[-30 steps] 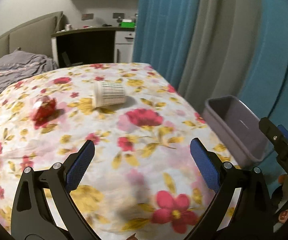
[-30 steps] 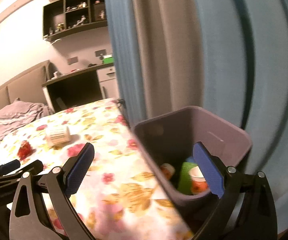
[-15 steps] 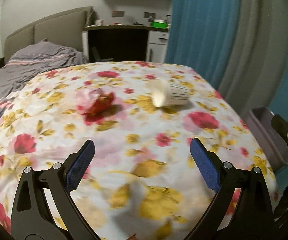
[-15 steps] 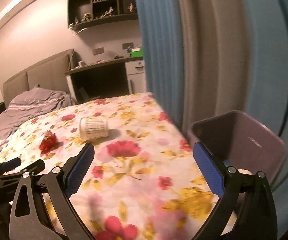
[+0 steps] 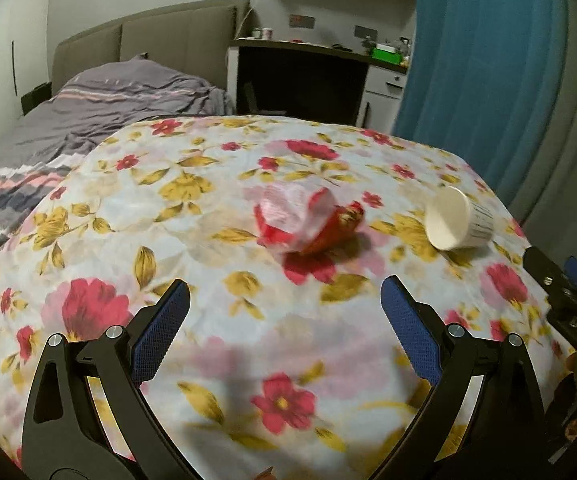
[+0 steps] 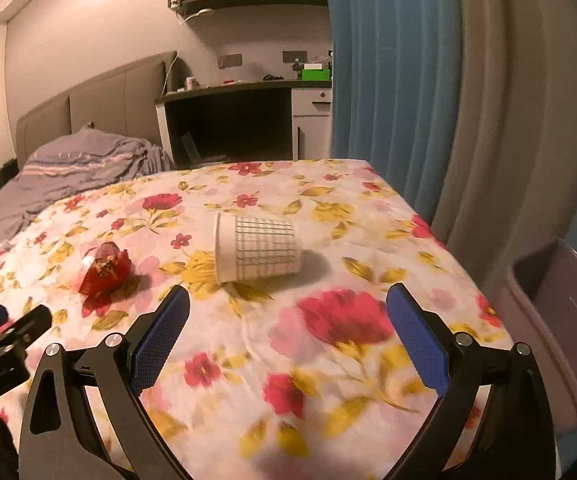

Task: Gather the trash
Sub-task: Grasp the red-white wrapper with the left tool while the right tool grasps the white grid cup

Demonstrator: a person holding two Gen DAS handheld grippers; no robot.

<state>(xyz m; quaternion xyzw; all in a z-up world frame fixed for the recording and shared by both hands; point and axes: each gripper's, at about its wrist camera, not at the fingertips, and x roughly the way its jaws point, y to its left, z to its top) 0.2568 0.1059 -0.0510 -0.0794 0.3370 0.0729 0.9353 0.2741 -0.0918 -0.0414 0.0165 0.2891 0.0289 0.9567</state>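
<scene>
A crumpled red and clear wrapper [image 5: 308, 222] lies on the flowered bedspread [image 5: 208, 208], straight ahead of my open, empty left gripper [image 5: 284, 312]. It also shows in the right wrist view [image 6: 104, 270]. A white paper cup with a grid pattern [image 6: 256, 246] lies on its side ahead of my open, empty right gripper [image 6: 288, 320], and at the right in the left wrist view [image 5: 458, 220]. A grey plastic bin [image 6: 556, 308] stands beside the bed at the right.
A grey striped duvet [image 5: 88, 112] is bunched at the far left of the bed. A dark desk [image 6: 240, 120] stands behind the bed. Blue and grey curtains [image 6: 428, 100] hang on the right. The left gripper's tip [image 6: 8, 324] shows at the right view's left edge.
Both grippers have swung left, from the bin towards the bed. The bin has slid out of the left view and to the right edge of the right view. The wrapper is now centred before the left gripper.
</scene>
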